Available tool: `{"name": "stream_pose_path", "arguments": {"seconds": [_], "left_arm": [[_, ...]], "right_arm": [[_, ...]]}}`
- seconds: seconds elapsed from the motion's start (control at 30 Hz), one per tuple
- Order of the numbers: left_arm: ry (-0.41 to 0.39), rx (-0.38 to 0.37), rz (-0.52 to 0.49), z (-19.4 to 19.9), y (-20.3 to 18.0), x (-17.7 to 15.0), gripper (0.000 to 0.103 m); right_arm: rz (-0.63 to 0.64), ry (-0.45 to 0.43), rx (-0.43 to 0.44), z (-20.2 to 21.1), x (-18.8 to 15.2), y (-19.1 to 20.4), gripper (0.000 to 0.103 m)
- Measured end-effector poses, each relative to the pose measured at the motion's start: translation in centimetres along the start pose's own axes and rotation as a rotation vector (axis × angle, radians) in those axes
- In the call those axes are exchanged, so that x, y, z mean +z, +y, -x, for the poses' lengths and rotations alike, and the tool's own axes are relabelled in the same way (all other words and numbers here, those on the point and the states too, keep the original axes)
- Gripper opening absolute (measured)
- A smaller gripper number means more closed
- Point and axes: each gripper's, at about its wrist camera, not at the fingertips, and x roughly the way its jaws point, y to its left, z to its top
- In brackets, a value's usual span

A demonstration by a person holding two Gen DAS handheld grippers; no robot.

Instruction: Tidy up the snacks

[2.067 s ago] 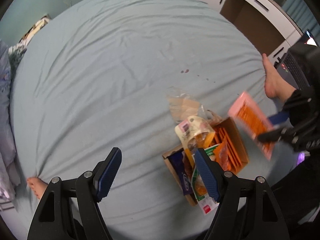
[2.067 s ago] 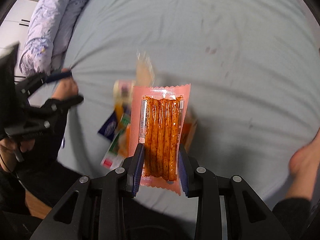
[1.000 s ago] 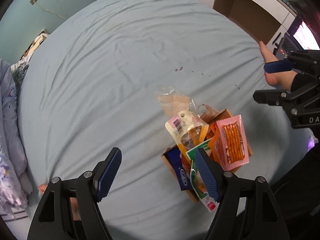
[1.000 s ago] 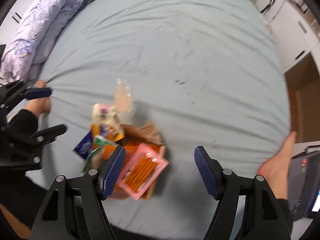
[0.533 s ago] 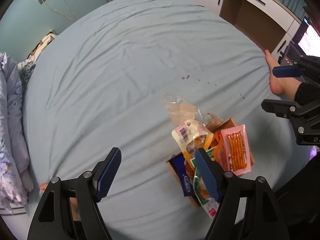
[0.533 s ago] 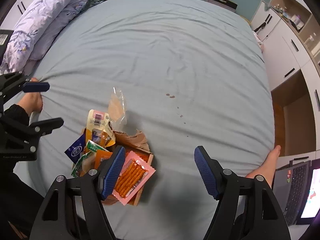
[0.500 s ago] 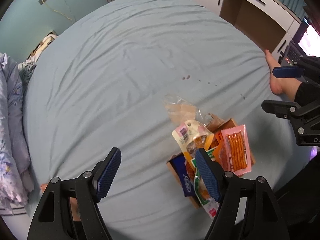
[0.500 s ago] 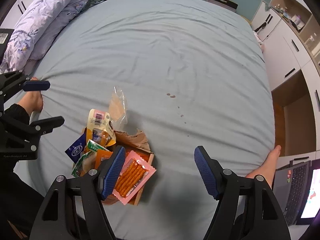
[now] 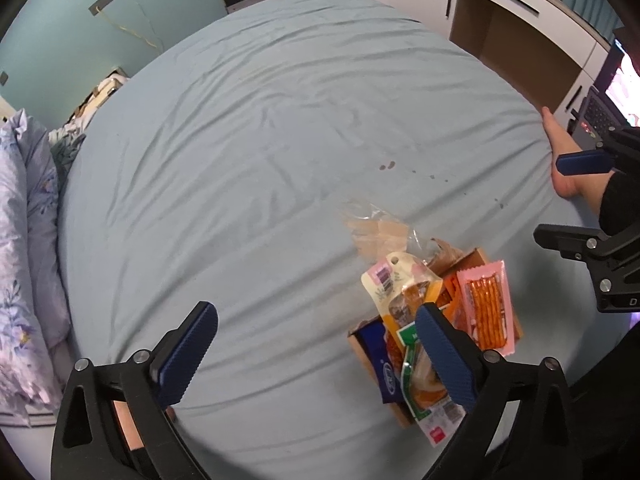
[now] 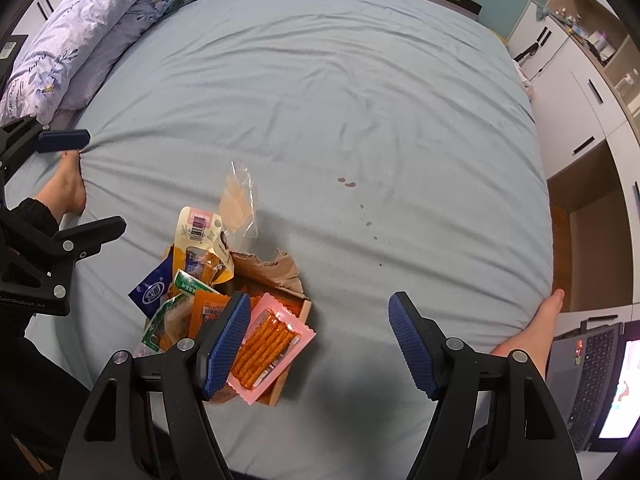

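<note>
A small cardboard box [image 9: 478,256] [image 10: 304,308] sits on the blue sheet, heaped with snack packets. A pink packet of orange sticks [image 9: 486,312] [image 10: 268,344] lies on top at its edge. Beside it are a yellow pouch [image 9: 394,288] [image 10: 198,236], a dark blue packet [image 9: 380,364] [image 10: 152,292] and a green packet [image 9: 420,380] [image 10: 168,320]. A clear plastic bag [image 9: 372,228] [image 10: 238,200] lies just beyond the box. My left gripper [image 9: 314,316] hovers left of the box, its jaws opening, nothing between them. My right gripper [image 10: 318,300] is open and empty, high above the box's right side.
The bed sheet [image 9: 260,140] stretches wide and bare beyond the box, with small dark spots [image 9: 386,167]. A floral pillow [image 10: 76,40] lies at the bed's left side. The person's bare feet [image 9: 562,160] [image 10: 70,184] rest on the bed. A laptop [image 10: 592,380] and white cupboards [image 10: 576,92] stand at the right.
My right gripper let go of the pink stick packet, which now lies on the box, and drew back from it. My left gripper's jaws have spread wider.
</note>
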Motion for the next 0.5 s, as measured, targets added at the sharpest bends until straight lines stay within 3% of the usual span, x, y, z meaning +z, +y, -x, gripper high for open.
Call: {"name": "stream_pose_path", "arguments": {"seconds": [0.5], "left_arm": [[0.009, 0.002, 0.028, -0.27, 0.74, 0.12, 0.101]], "right_arm": [[-0.001, 0.001, -0.001, 0.03, -0.17, -0.05, 0.071]]}}
